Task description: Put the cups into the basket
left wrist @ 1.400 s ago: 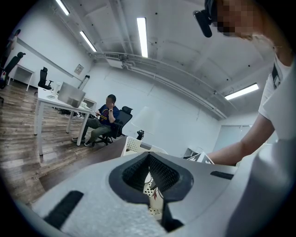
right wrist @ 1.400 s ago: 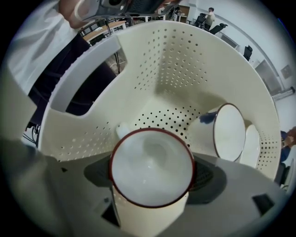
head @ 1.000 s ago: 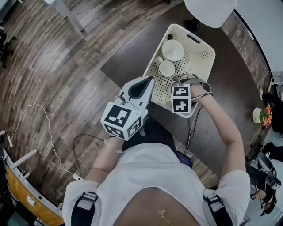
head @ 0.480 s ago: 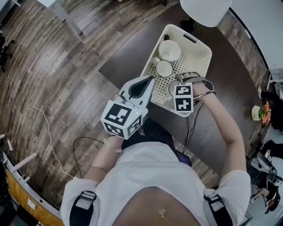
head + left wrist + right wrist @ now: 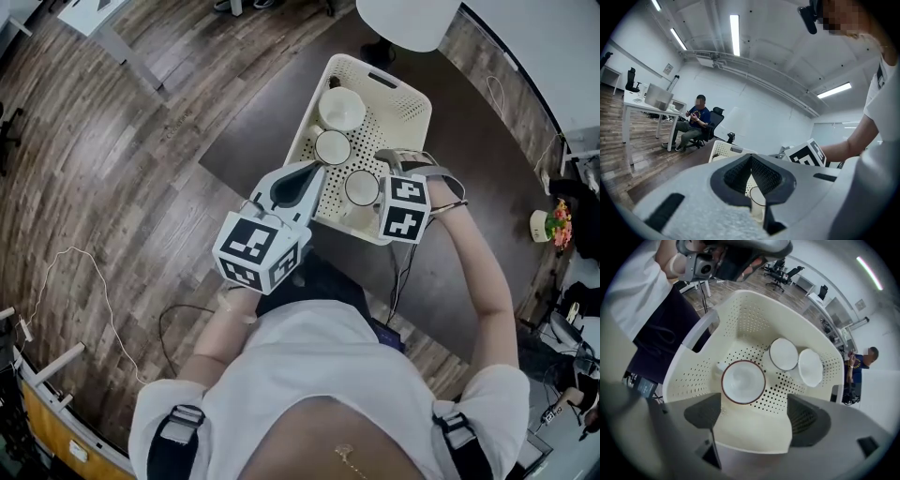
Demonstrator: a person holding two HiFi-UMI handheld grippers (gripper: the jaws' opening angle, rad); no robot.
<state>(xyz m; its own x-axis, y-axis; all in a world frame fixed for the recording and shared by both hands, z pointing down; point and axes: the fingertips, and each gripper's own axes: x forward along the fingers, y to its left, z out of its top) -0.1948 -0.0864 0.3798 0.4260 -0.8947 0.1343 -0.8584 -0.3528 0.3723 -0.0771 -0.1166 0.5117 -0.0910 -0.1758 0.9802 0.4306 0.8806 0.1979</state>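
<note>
1. Plainly, in the head view the basket point(image 5: 409, 105) sits on the counter point(image 5: 262, 112) with three cups in it, mouths up. The nearest cup point(image 5: 362, 187) lies just beside the right tool point(image 5: 401, 204), whose jaws are hidden under its own cube. The left tool point(image 5: 314, 173) points at the basket's near wall.
2. In the left gripper view, its jaws meet on nothing.
3. In the right gripper view, the jaws stand wide apart and empty. The nearest cup sits straight below, untouched. No cup shows outside the basket.

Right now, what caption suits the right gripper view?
Open right gripper hovers over white basket holding three cups.
</note>
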